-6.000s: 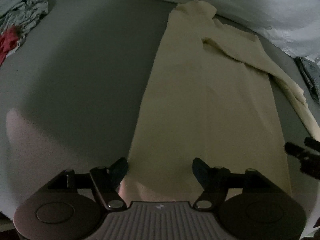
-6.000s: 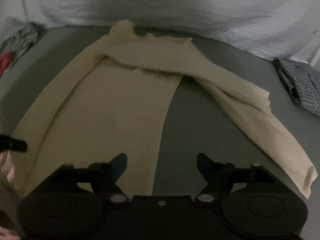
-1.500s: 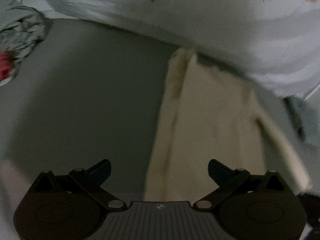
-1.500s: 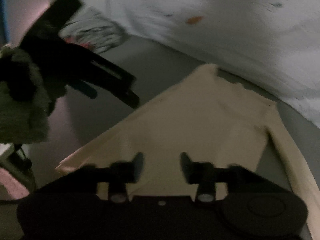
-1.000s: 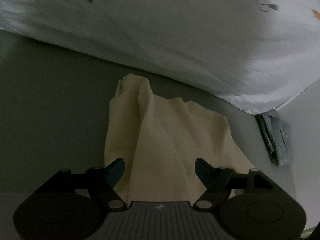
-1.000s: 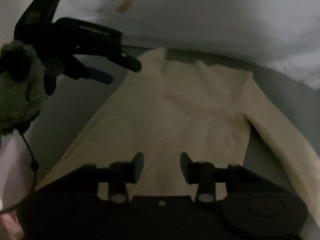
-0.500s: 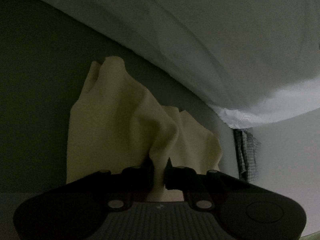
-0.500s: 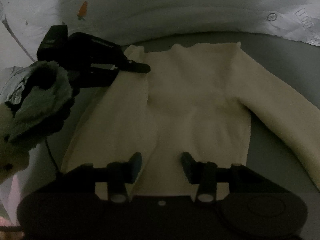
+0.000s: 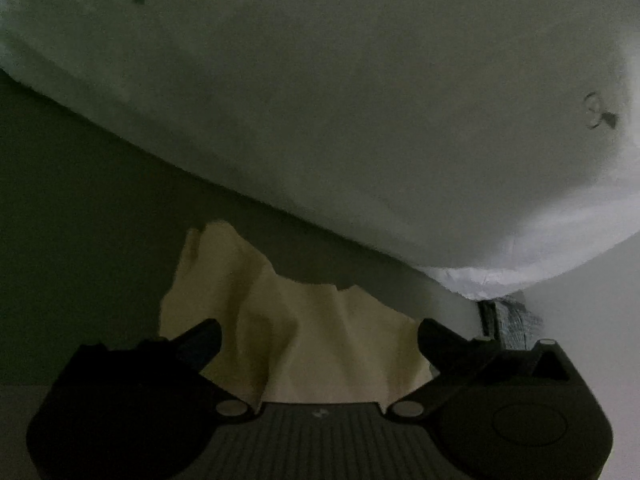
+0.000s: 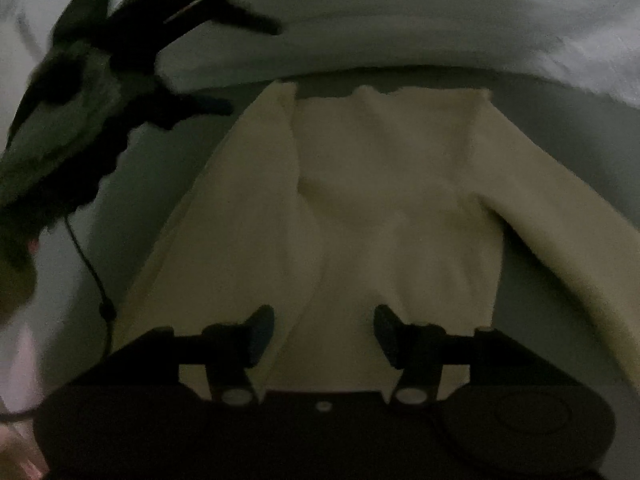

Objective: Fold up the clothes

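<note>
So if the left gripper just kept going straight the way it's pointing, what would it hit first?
Probably the cream top. The left gripper, jaws opening with nothing pinched, points down at its rumpled upper edge lying on the grey surface. The white bedding lies further on, though depth is hard to judge.

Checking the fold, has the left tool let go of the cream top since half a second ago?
Yes. The left tool, then pinched on the cream top, is opening, its fingers clear of the cloth bunched below the white duvet.

Right tongs (image 10: 324, 330) opening, empty, over the cream top (image 10: 384, 200); left tongs (image 10: 240, 64) spread wide beside its collar.
</note>
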Demonstrator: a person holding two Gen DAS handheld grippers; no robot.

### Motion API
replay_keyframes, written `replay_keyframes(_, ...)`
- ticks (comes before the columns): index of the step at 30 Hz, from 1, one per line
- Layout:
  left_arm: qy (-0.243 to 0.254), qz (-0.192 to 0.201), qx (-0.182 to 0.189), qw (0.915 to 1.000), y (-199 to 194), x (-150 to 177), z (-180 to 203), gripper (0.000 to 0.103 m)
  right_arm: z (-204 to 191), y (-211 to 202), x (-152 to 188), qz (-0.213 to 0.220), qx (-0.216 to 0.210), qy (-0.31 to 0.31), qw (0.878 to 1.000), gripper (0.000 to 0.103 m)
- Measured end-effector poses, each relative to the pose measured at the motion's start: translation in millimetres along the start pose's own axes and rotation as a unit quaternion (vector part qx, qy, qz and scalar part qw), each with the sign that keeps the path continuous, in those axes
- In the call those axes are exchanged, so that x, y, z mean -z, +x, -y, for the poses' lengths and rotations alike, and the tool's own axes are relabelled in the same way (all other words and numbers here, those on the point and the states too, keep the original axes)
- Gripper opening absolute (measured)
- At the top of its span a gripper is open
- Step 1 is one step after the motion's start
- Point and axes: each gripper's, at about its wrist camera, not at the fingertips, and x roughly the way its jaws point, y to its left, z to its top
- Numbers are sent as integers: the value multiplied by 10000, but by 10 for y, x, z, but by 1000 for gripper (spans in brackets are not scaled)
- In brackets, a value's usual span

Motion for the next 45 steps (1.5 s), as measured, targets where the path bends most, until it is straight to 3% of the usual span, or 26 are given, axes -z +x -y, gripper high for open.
replay_keyframes(2,24,125,-109,9999,-173,37,52,103,105,-165,22,214,-149,413,9988,57)
replay_keyframes(5,152,289,-314,9990,-470,282,198,103,283,-456,129,562,240,660,9960,63)
replay_keyframes(8,443,283,-589,9969,-670,661,400,103,559,-738,311,834,705,1141,9874,78)
replay_keyframes(14,1240,-225,-1477,9810,-707,1774,728,103,1197,-1276,824,1225,1778,2184,9517,86)
replay_keyframes(17,1503,-684,-1576,9736,-667,2240,856,103,1499,-1504,1056,1389,2167,2470,9342,86)
replay_keyframes(20,1520,-898,-1749,9686,-630,2559,925,103,1766,-1680,1239,1560,2571,2606,9174,85)
replay_keyframes(23,1492,-1053,-1907,9645,-532,2738,942,103,1997,-1770,1326,1658,2847,2571,9085,73)
replay_keyframes(26,1795,-845,-2170,9558,-502,2865,967,103,2212,-1740,1336,1565,2885,2389,9139,66)
replay_keyframes(32,1984,-917,-2819,9342,-349,2916,1102,103,2477,-1582,1372,1325,2834,2279,9220,64)
replay_keyframes(34,1976,-1044,-2897,9307,-291,2895,1126,103,2485,-1565,1388,1387,2713,2229,9260,47)
replay_keyframes(35,1951,-1118,-2905,9301,-281,2878,1128,103,2500,-1555,1377,1398,2719,2196,9265,31)
replay_keyframes(36,1856,-1153,-2850,9333,-283,2847,1119,103,2495,-1543,1353,1406,2778,2128,9262,6)
replay_keyframes(41,577,-998,-2061,9717,-589,2636,908,101,2233,-1507,1074,1633,3016,1149,9323,6)
replay_keyframes(45,158,-738,-1455,9865,-854,2501,857,98,1708,-1545,774,2087,2260,479,9503,6)
